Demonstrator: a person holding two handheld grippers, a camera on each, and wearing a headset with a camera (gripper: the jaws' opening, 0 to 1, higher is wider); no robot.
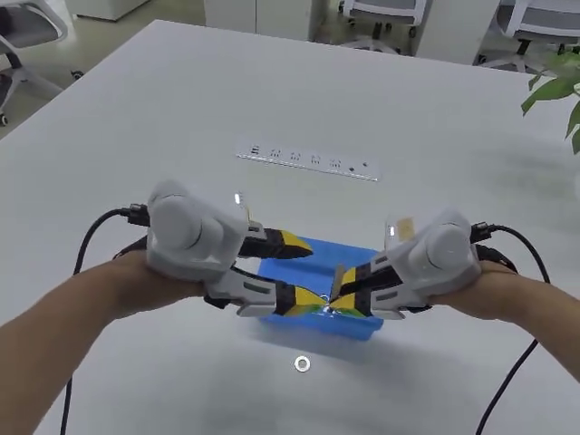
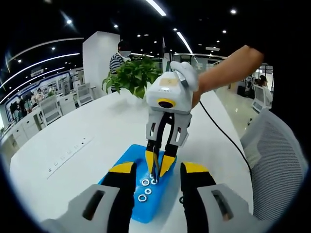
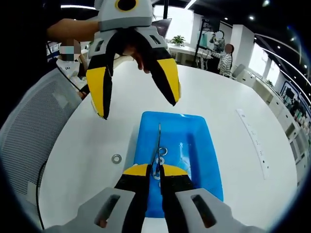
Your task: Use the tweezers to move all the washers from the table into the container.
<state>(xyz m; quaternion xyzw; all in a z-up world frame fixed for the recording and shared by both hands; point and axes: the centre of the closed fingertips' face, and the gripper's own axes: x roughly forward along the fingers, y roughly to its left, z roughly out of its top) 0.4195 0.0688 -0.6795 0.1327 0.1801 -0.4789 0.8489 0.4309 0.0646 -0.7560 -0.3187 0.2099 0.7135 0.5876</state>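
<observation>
Table (image 1: 181, 109): white, broad, mostly bare. In the head view open surface runs from the grippers up to the far edge at the top of the frame, where office chairs (image 1: 381, 14) stand. A plant (image 1: 553, 91) leans in at the upper right.

Power strip (image 1: 308, 160): flat on the table, above centre in the head view, well apart from the work.

Container (image 3: 194, 141): blue, shallow, rectangular, low centre in the head view between the two grippers. Its rim is clear on the far side, while both grippers crowd the near side.

Washers, in container (image 2: 145, 182): several lie on the blue floor, seen in the left gripper view just above its own jaws.

Washer, on table (image 1: 302, 363): a single one outside the container, just beyond its near edge at the lower centre of the head view, with bare table all round it.

Right gripper (image 3: 156, 171): jaws narrow, clamped on the tweezers.

Tweezers (image 3: 159, 141): thin and metal, pointing up the right gripper view over the inside of the container, with washers beside the blades. Whether the tips hold one cannot be told.

Left gripper (image 3: 138, 104): jaws wide and holding nothing. It sits at the top of the right gripper view, facing the right gripper across the container.
</observation>
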